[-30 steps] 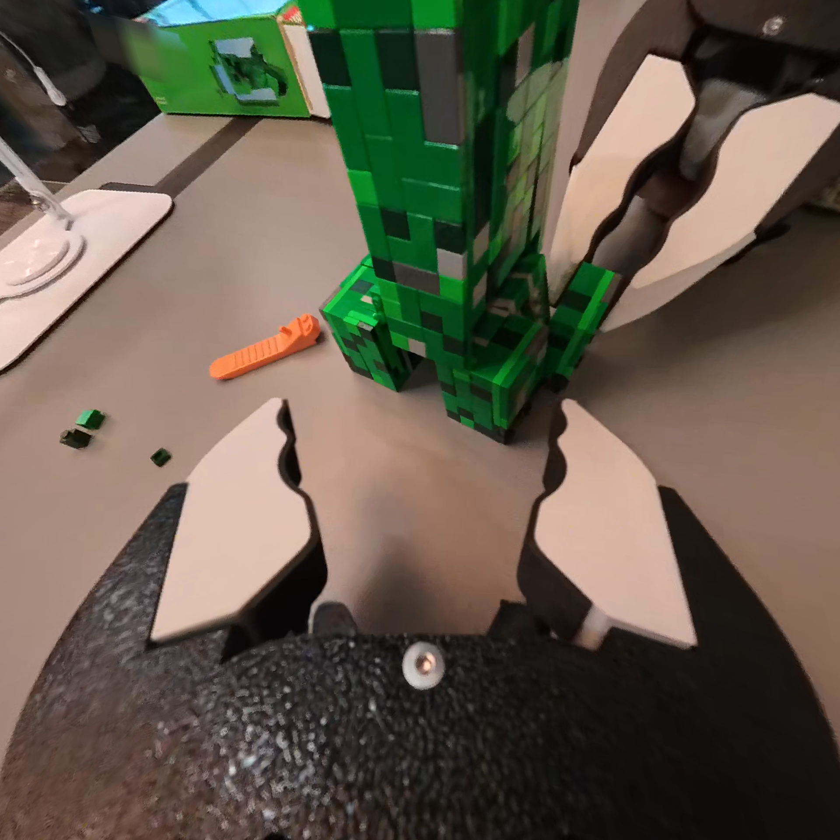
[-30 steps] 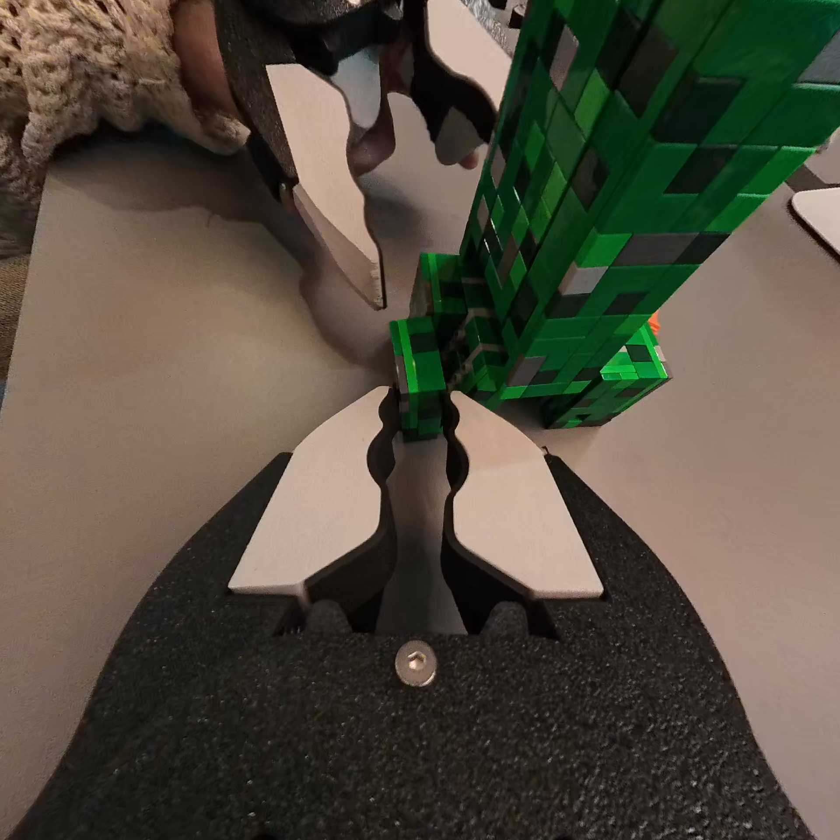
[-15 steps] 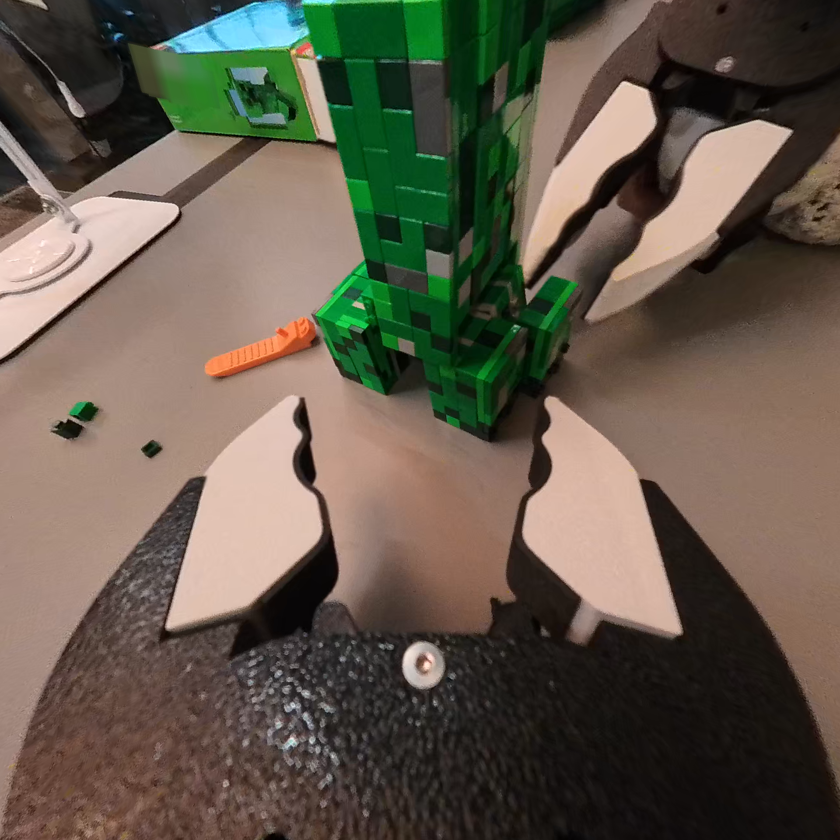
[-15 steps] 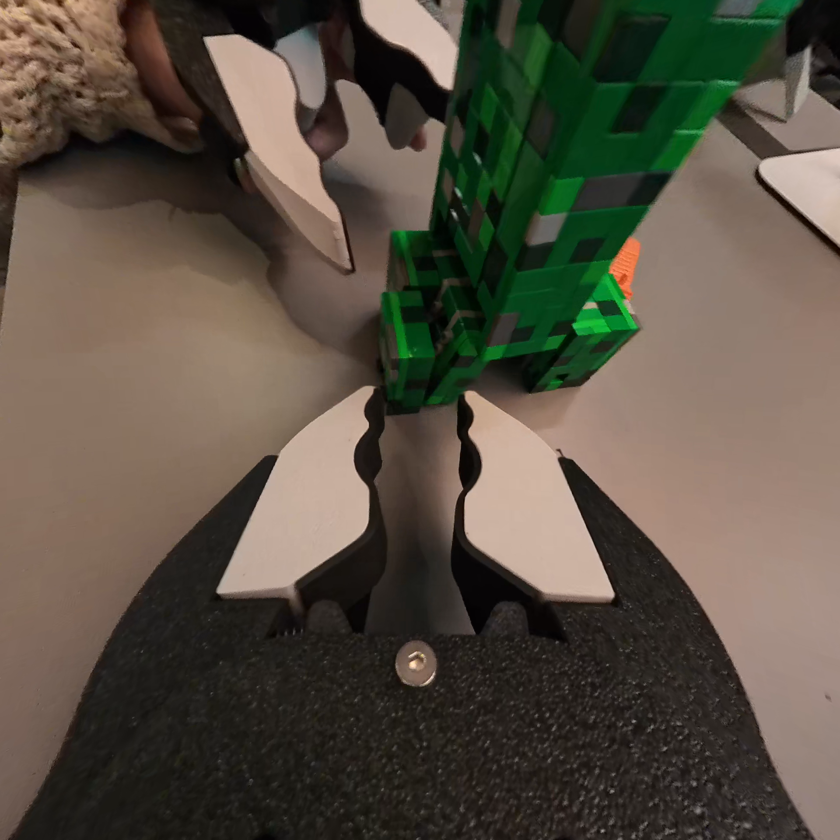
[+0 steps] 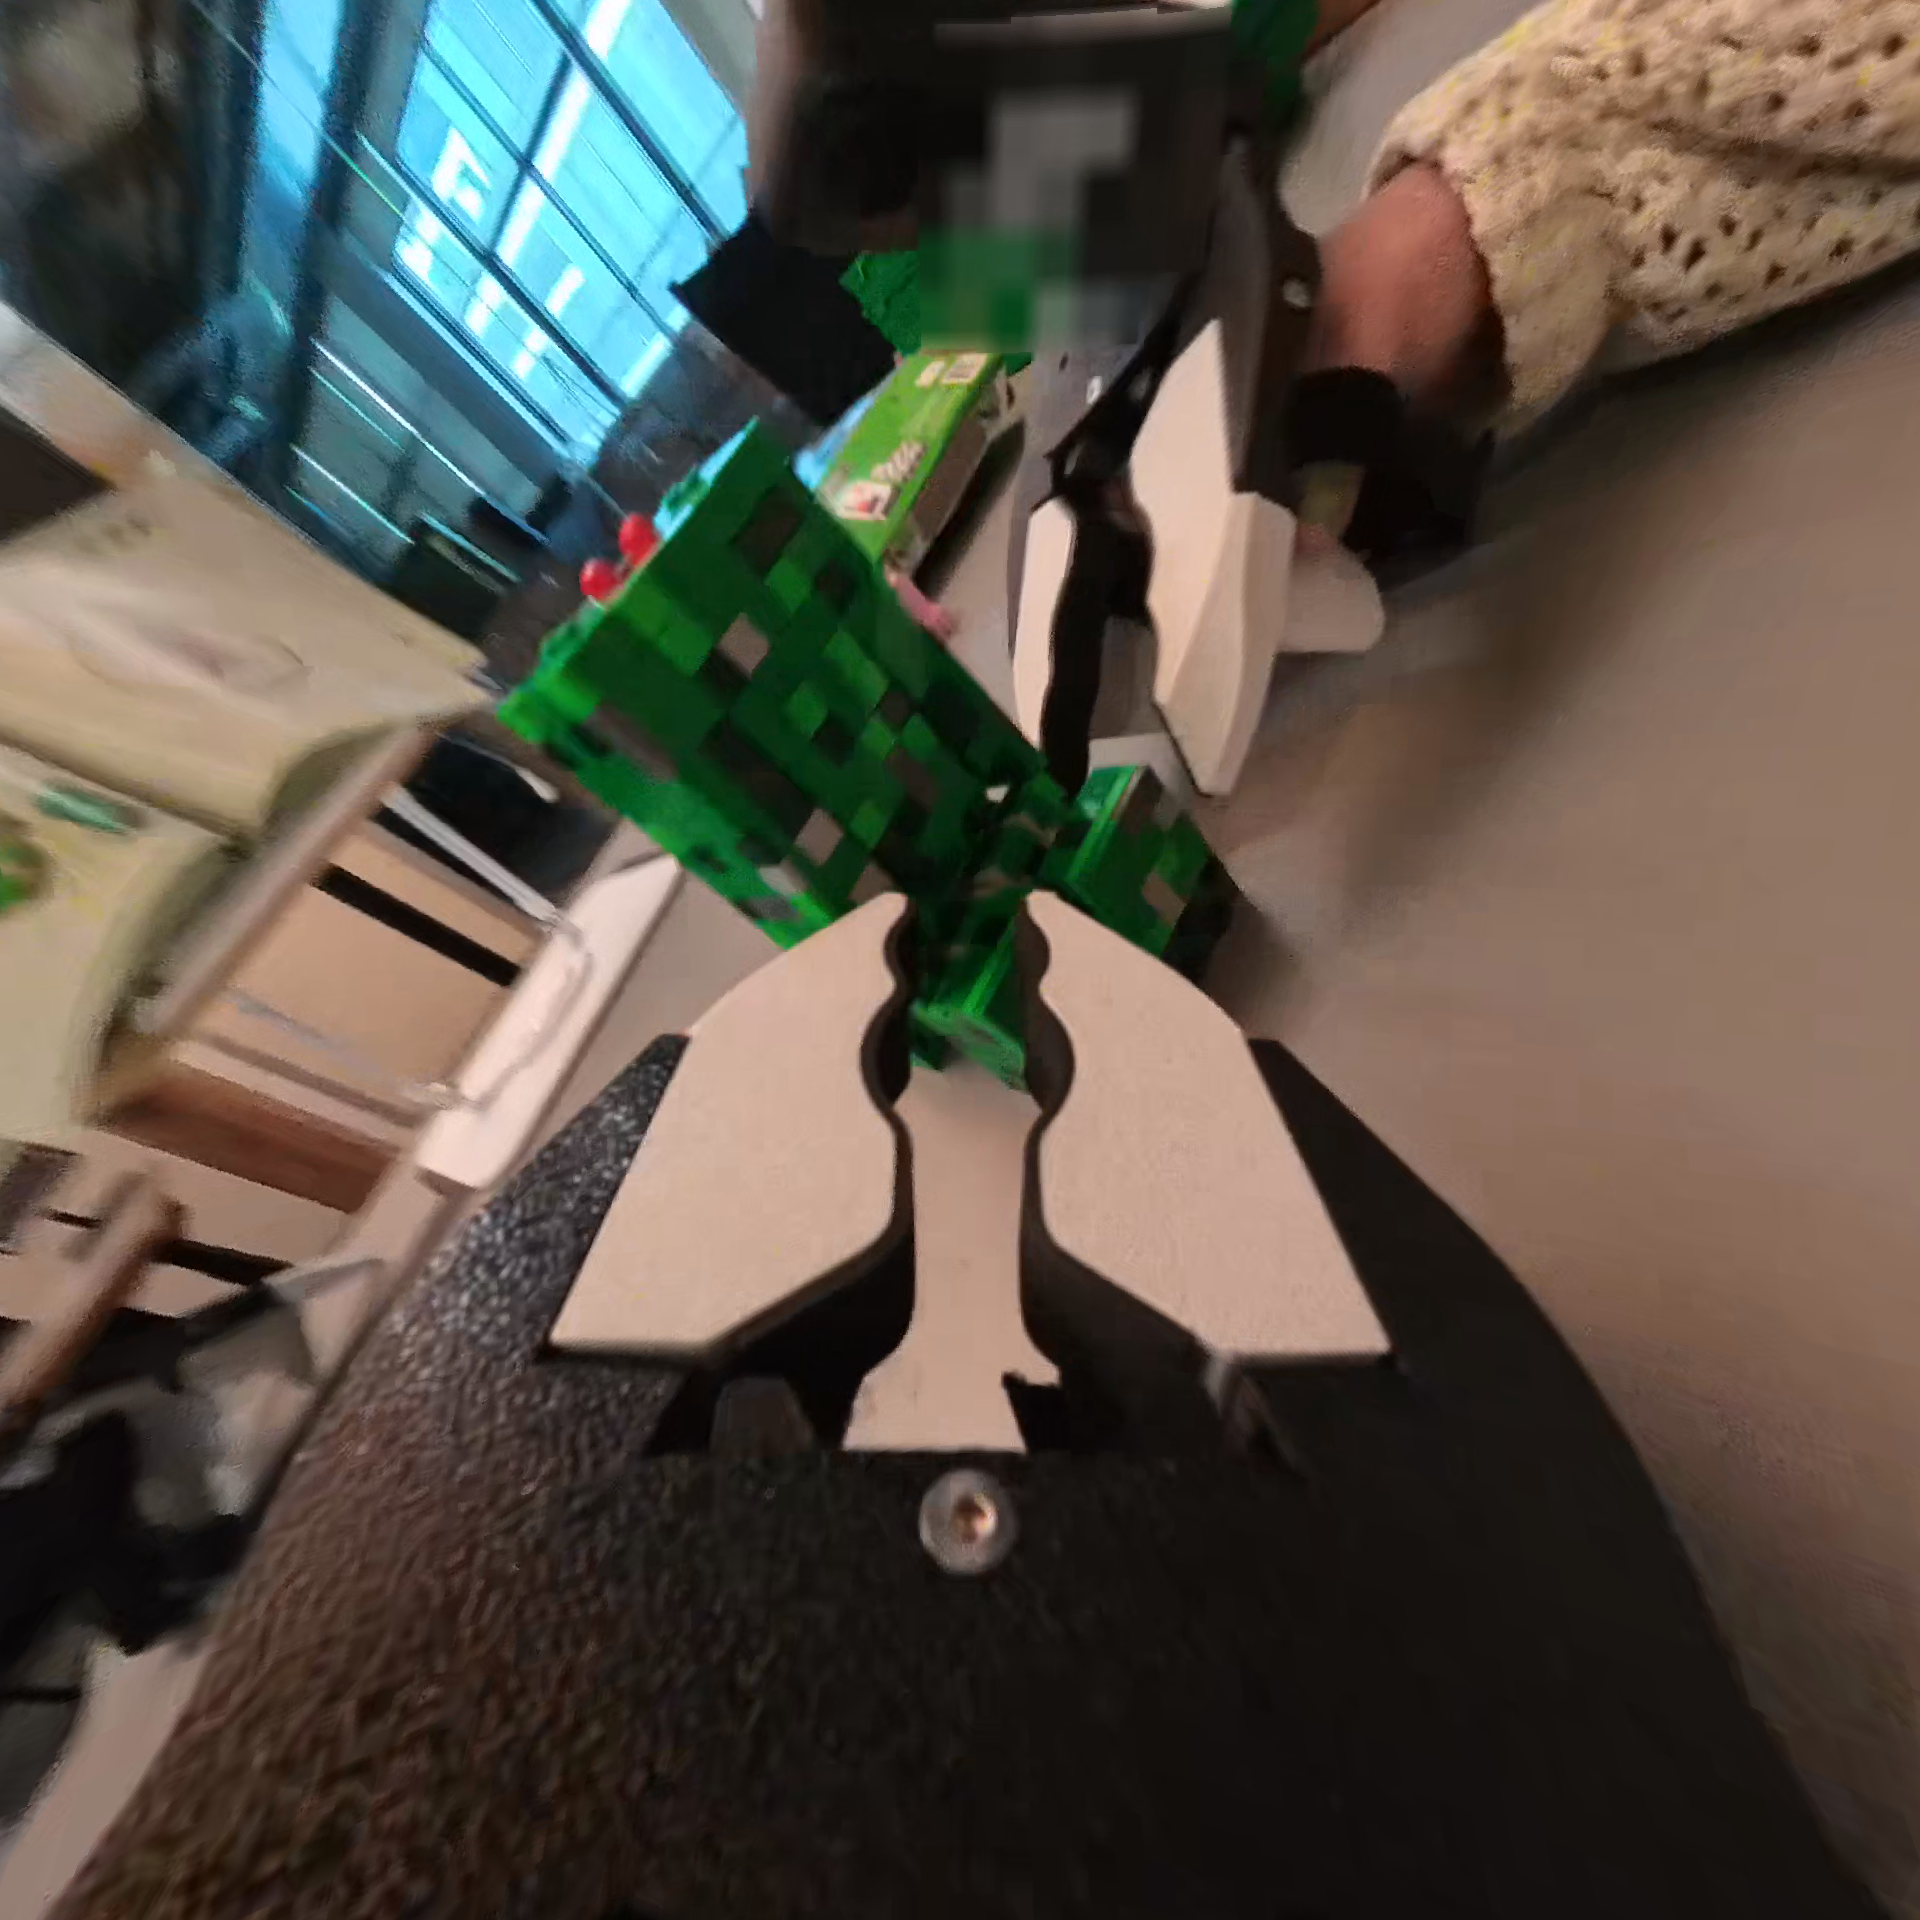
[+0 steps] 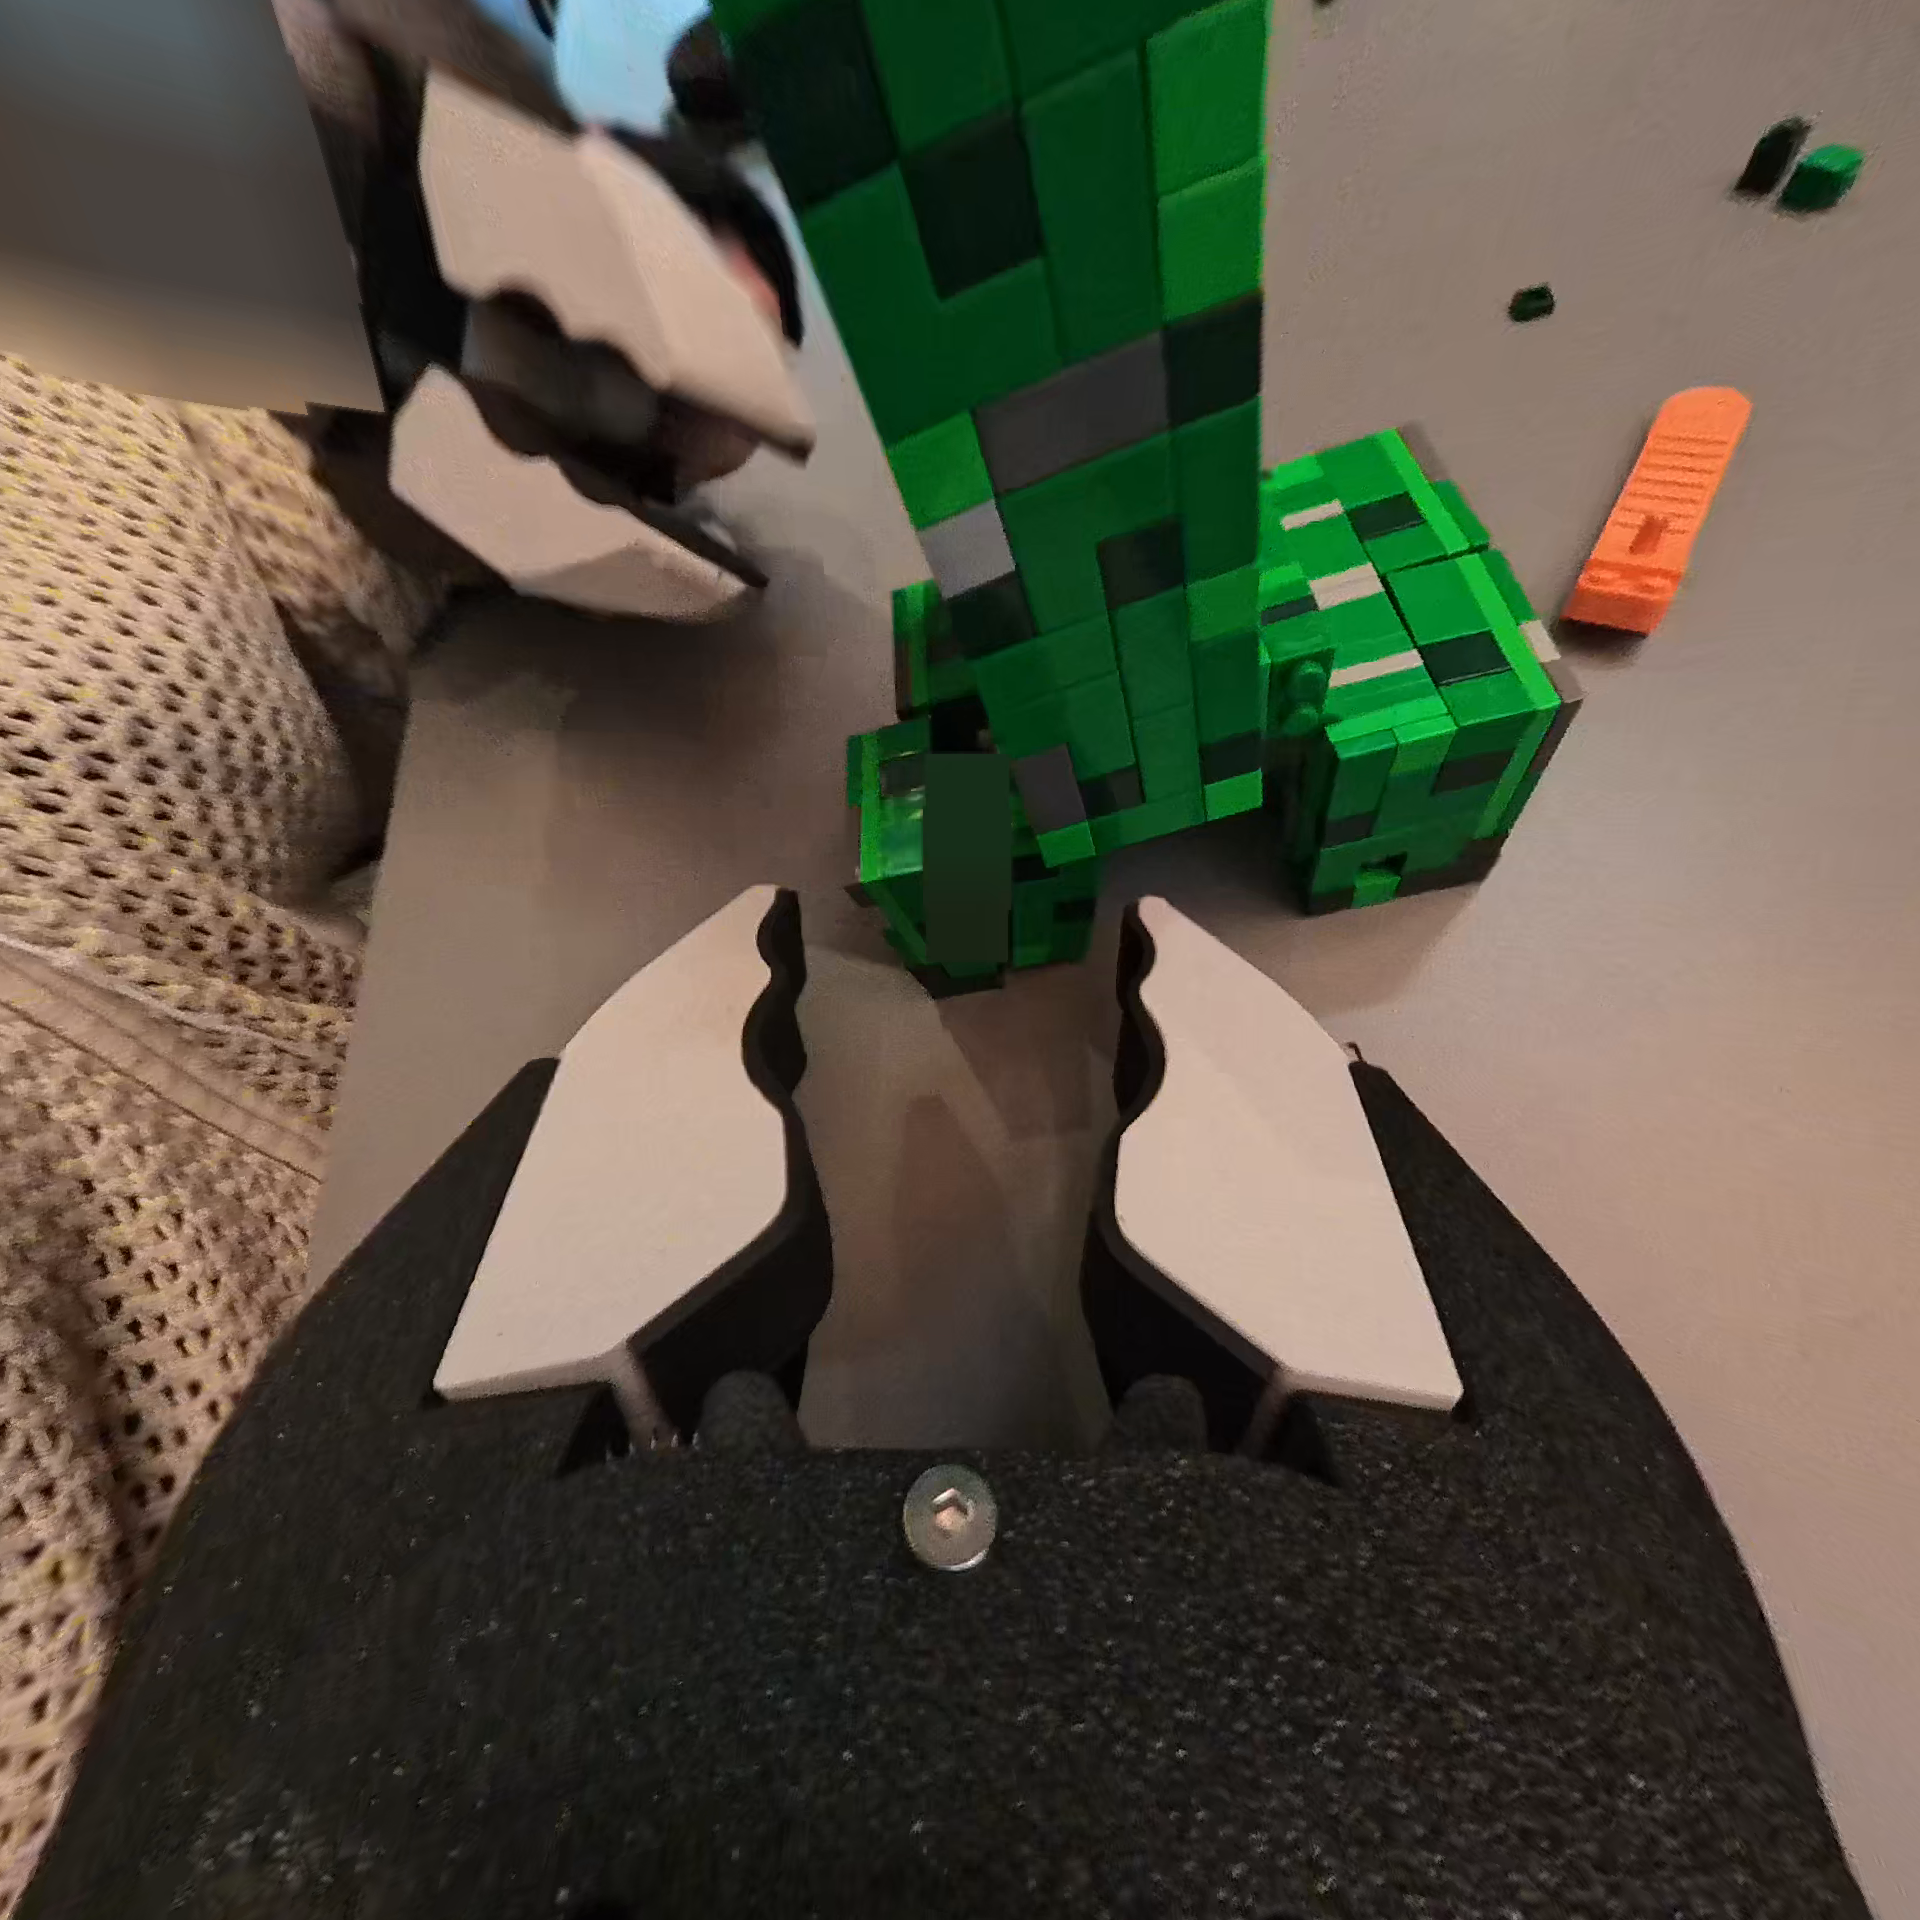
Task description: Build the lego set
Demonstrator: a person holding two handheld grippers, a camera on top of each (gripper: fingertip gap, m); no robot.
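Green block-pattern lego figure [image 6: 1081, 436] stands on the grey surface [image 6: 1662, 1039], tall body on blocky feet; upper part runs out of frame in the right wrist view. Left gripper [image 5: 966, 935]: fingers drawn close together, clamped on one green foot [image 5: 971, 1013] of the figure, foot seated between the wavy inner edges; this view is tilted and motion-blurred. Right gripper [image 6: 961, 925]: fingers apart, nothing between them, tips just short of the nearest foot [image 6: 966, 862], not touching. Orange brick separator [image 6: 1662, 509] lies flat on the surface to the right of the figure, near but apart from it. Three small loose green pieces [image 6: 1818, 177] lie farther off, well apart. Green set box [image 5: 904, 457] sits behind the figure. Knit cream sleeve [image 6: 135, 727] at the surface edge.
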